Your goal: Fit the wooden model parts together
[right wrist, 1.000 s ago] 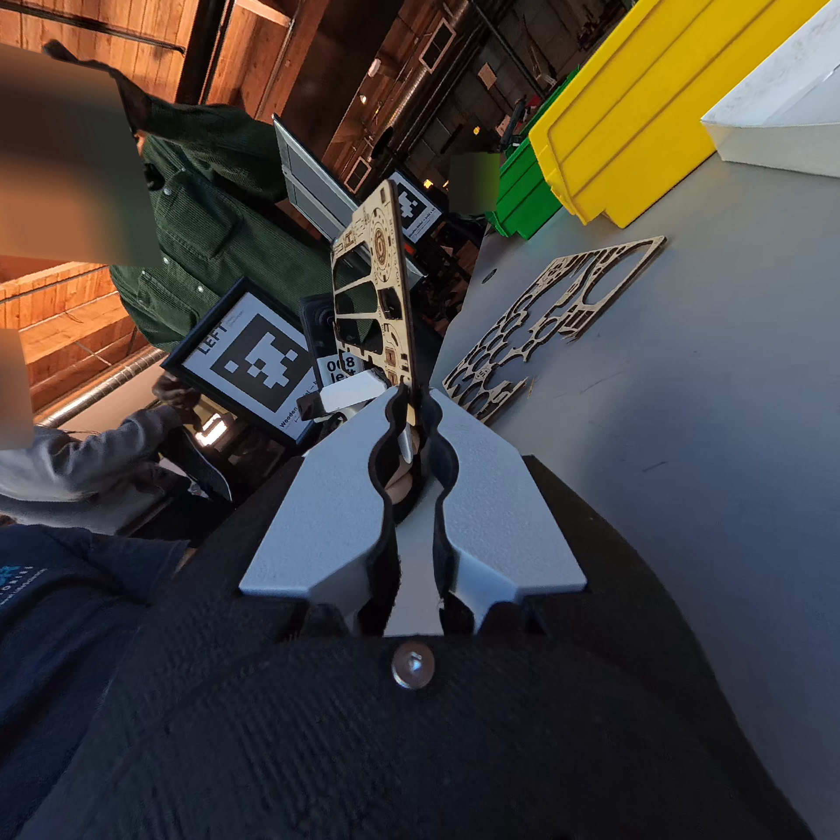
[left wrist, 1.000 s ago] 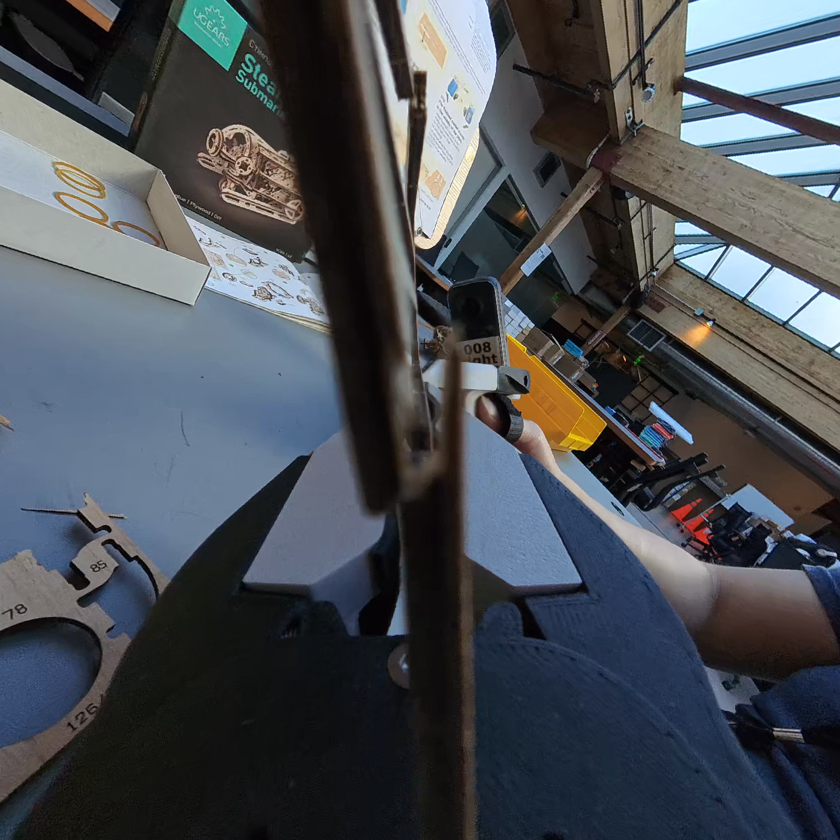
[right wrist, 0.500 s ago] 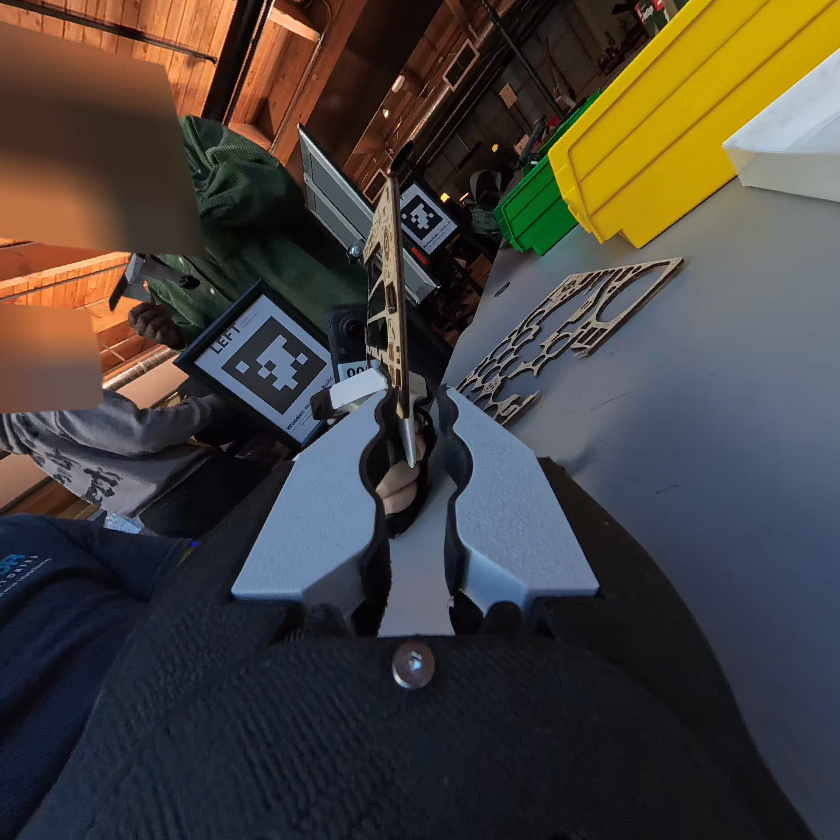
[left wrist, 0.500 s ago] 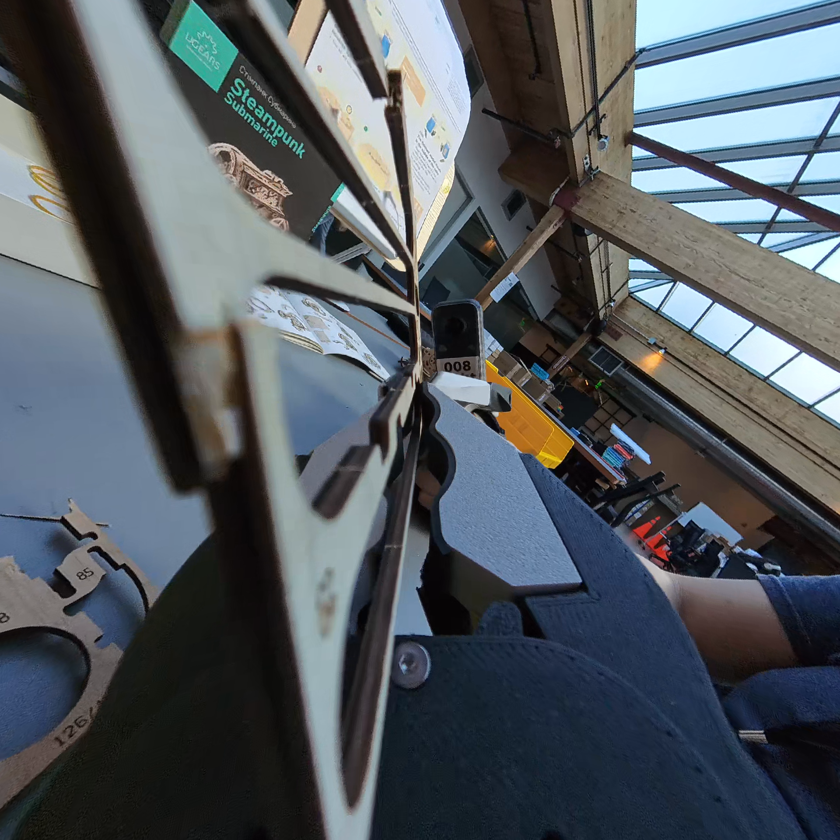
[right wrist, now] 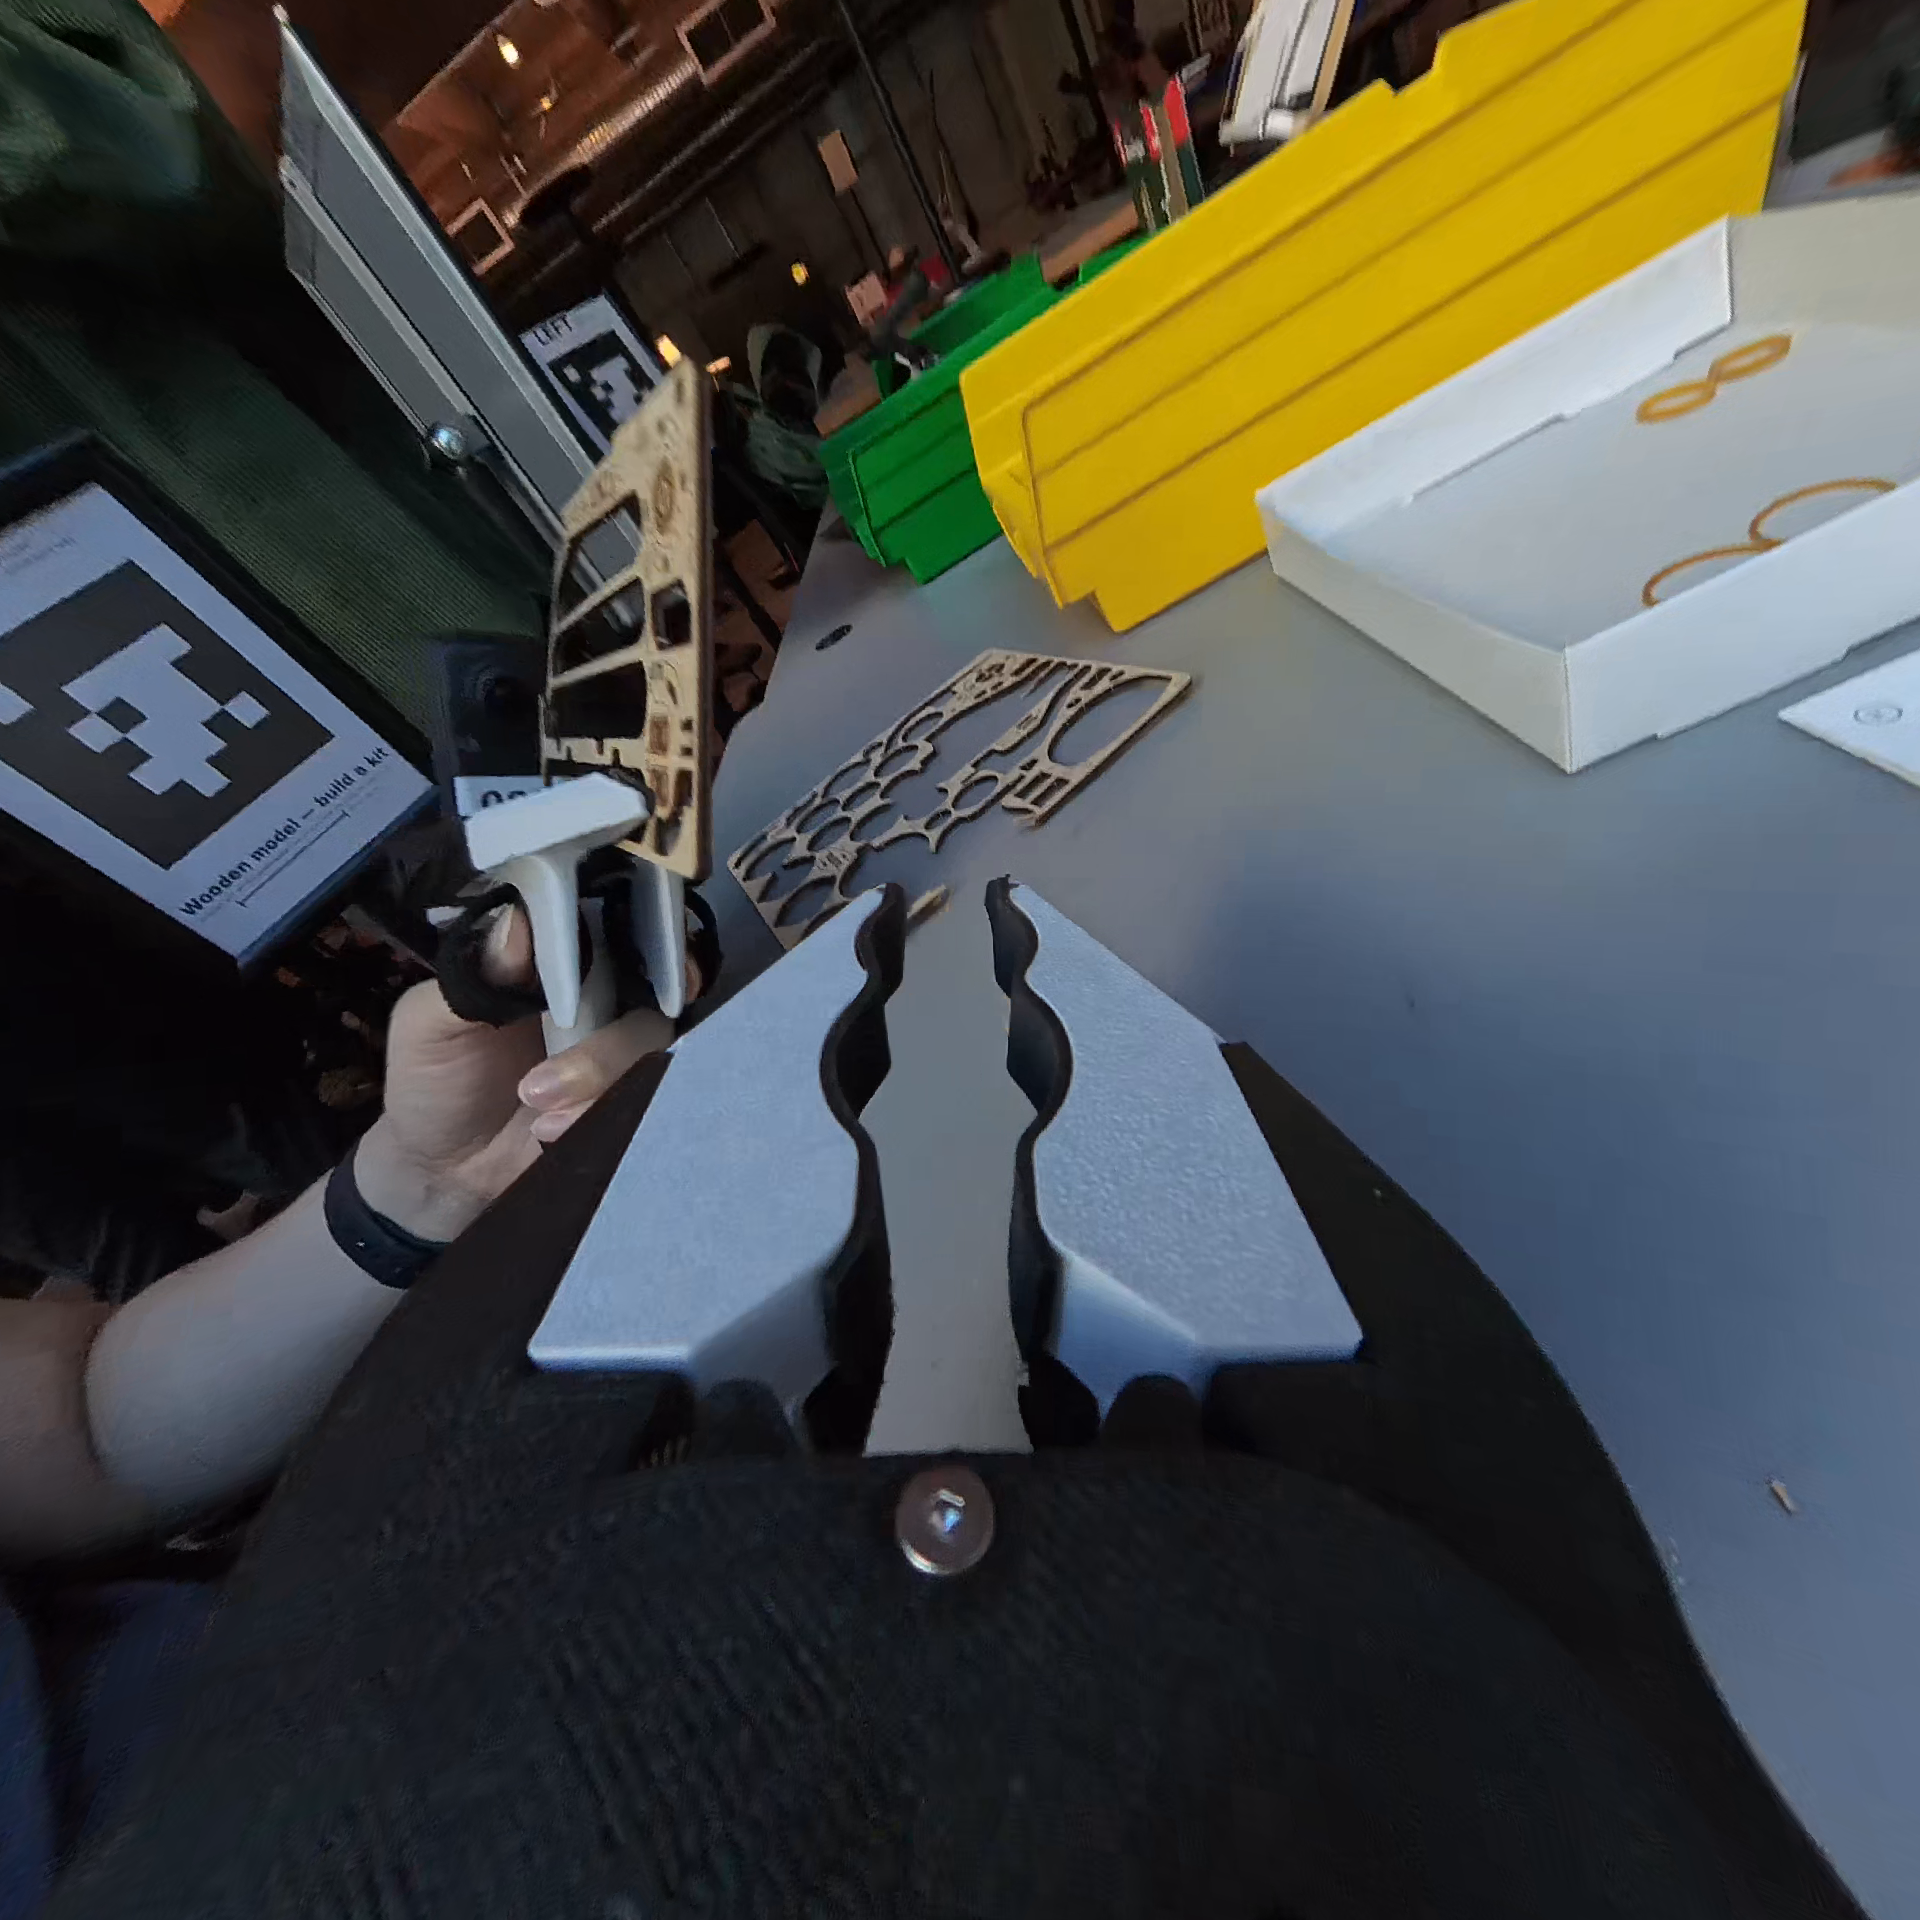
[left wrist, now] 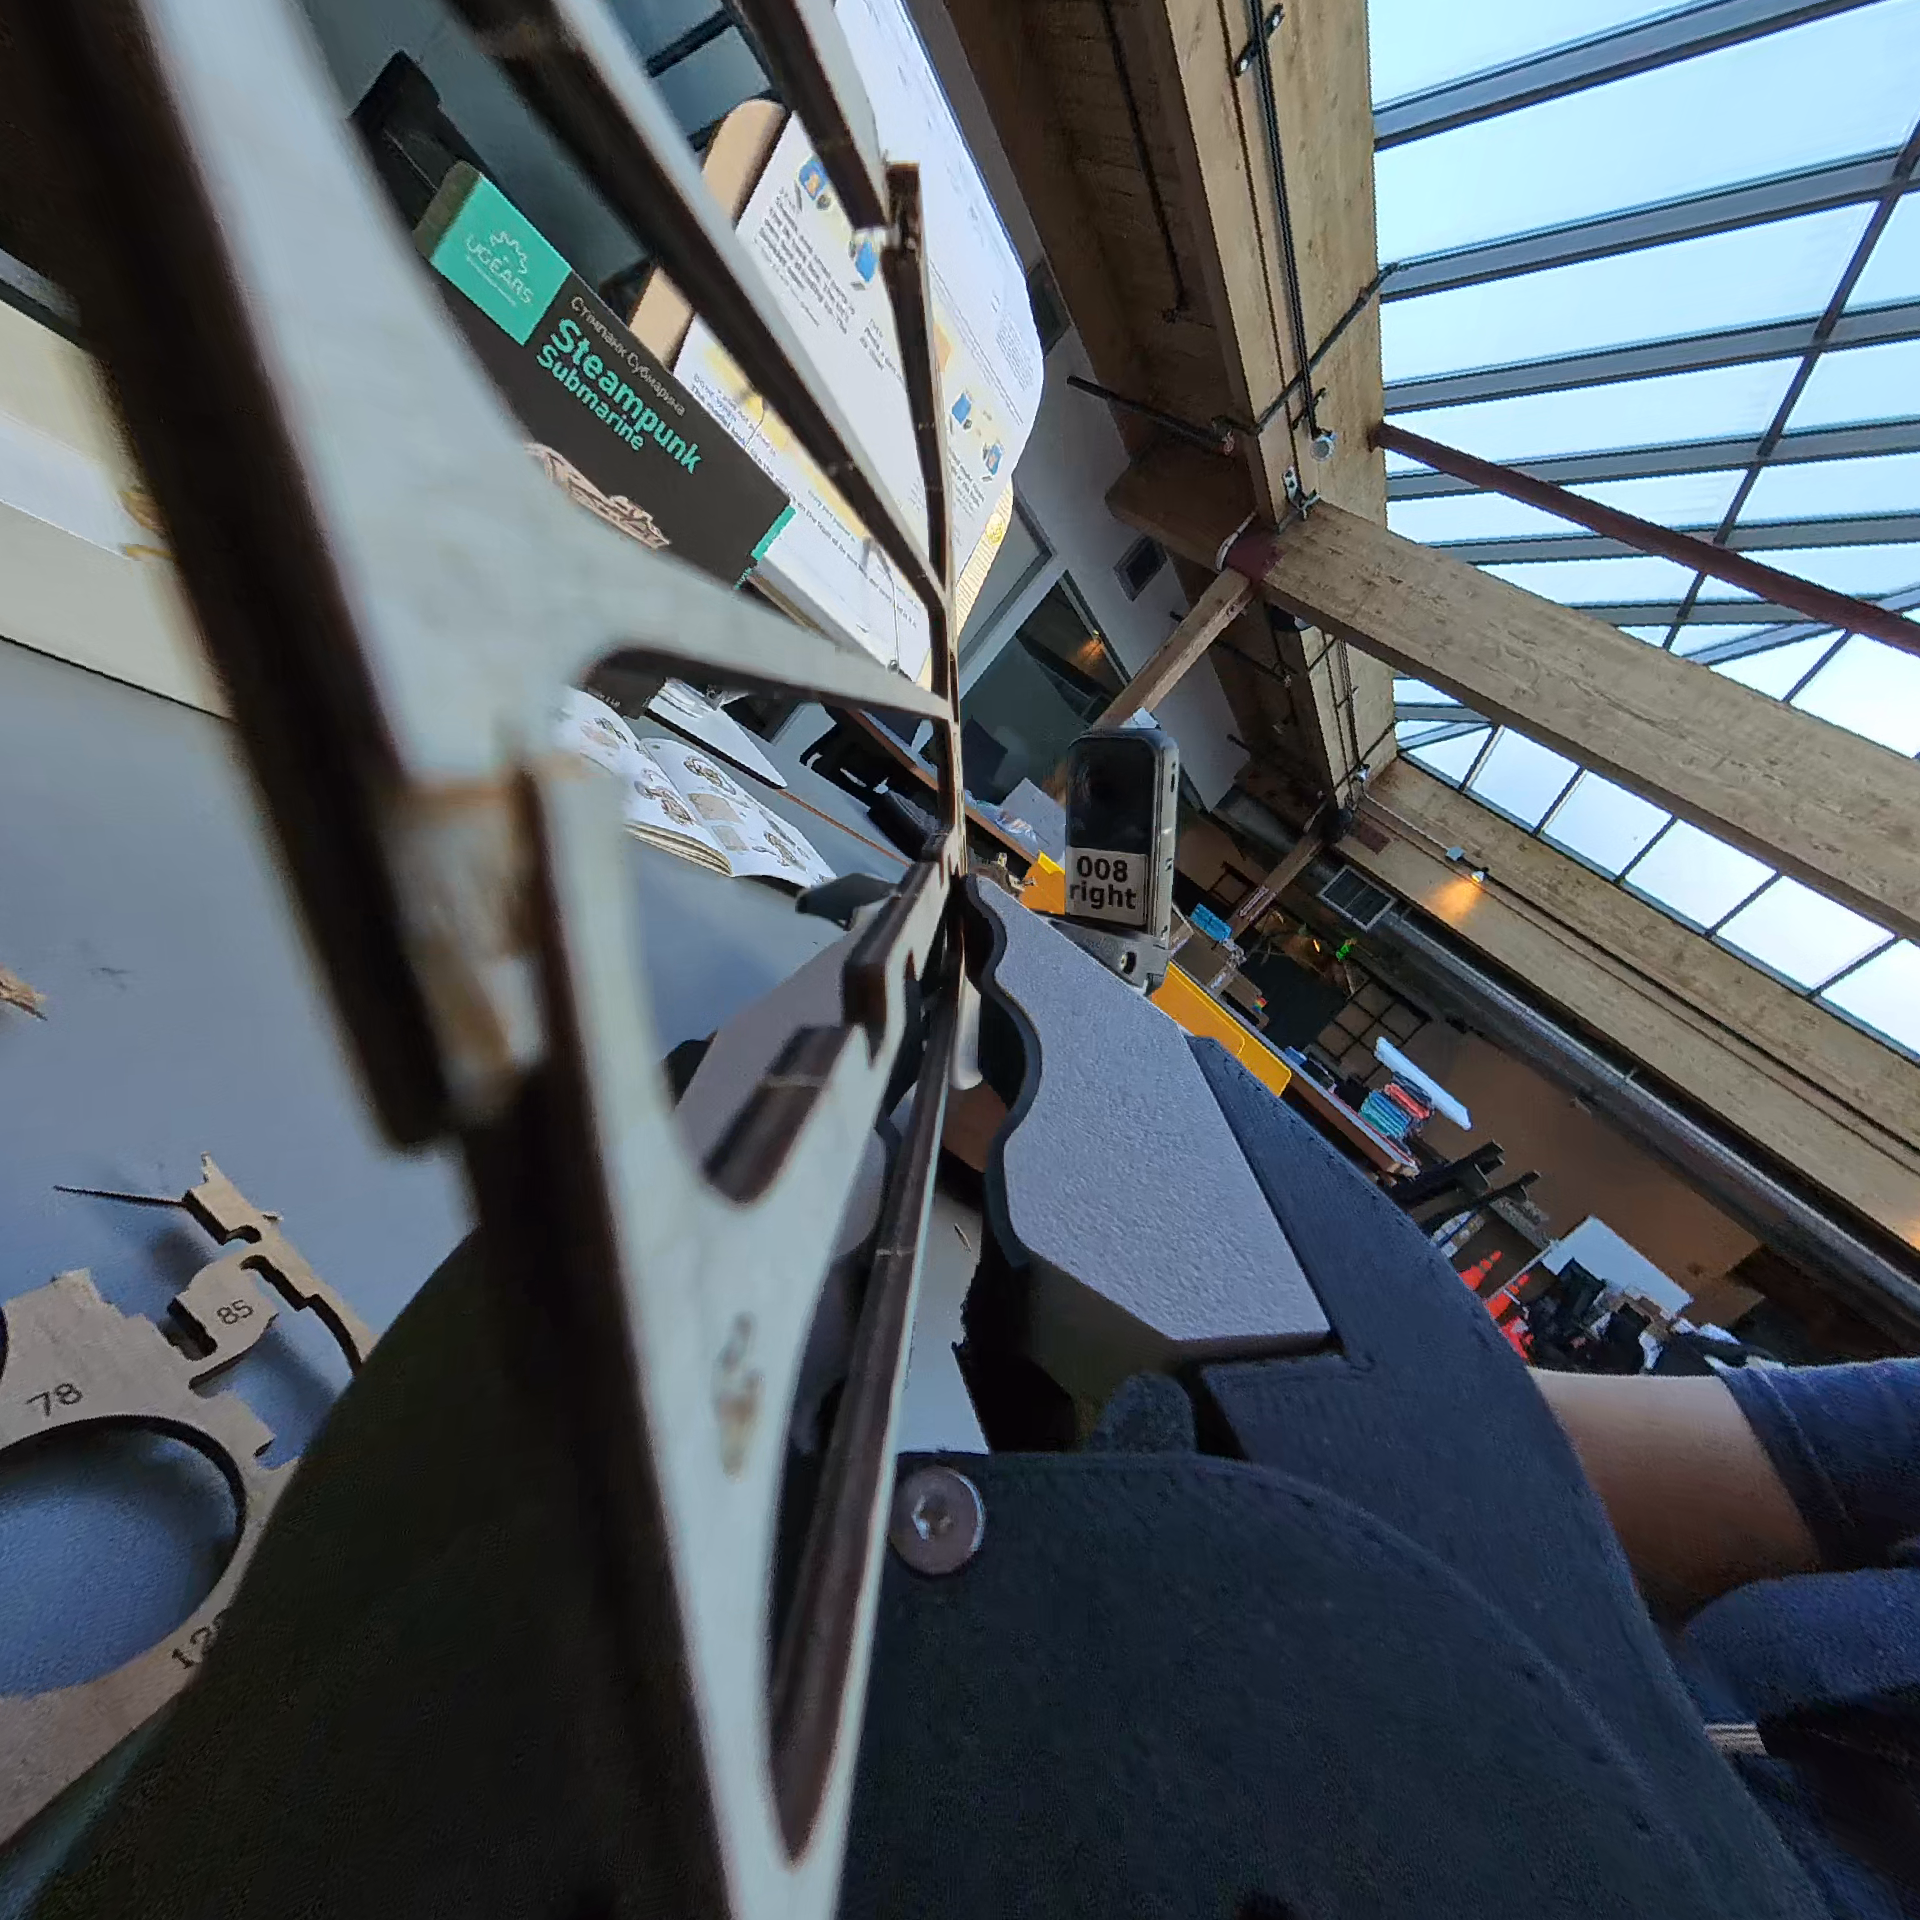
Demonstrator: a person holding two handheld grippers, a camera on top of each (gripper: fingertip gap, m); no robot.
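A person's left gripper [right wrist: 634, 883] pinches an upright wooden parts sheet [right wrist: 634, 665] by its lower edge, its pale fingers pressed against the board, above the near-left edge of a grey table [right wrist: 1455, 987]. In the left wrist view the same sheet [left wrist: 416, 582] fills the foreground edge-on, clamped between the gripper's grey fingers [left wrist: 1122, 1132]. The right gripper [right wrist: 940, 899] hovers just right of the held sheet with its jaws spread and nothing between them; the grey tabletop shows through the gap.

A second wooden sheet [right wrist: 966, 758], mostly punched out, lies flat on the table just beyond the right gripper's tips and to the right of the held sheet. Farther right of it sits a white cardboard tray [right wrist: 1621, 665] holding yellow rubber bands [right wrist: 1714, 379]. Behind the flat sheet, a yellow bin [right wrist: 1351, 343] and a green bin [right wrist: 914, 488] line the far edge of the table.

Seen from the left wrist, another cut-out wooden sheet [left wrist: 94, 1392] lies on the table to the left of the held sheet, with a dark kit box [left wrist: 603, 436] and an open instruction booklet [left wrist: 707, 800] behind it. A hand [right wrist: 468, 1081] wearing a black wristband grips the left tool.
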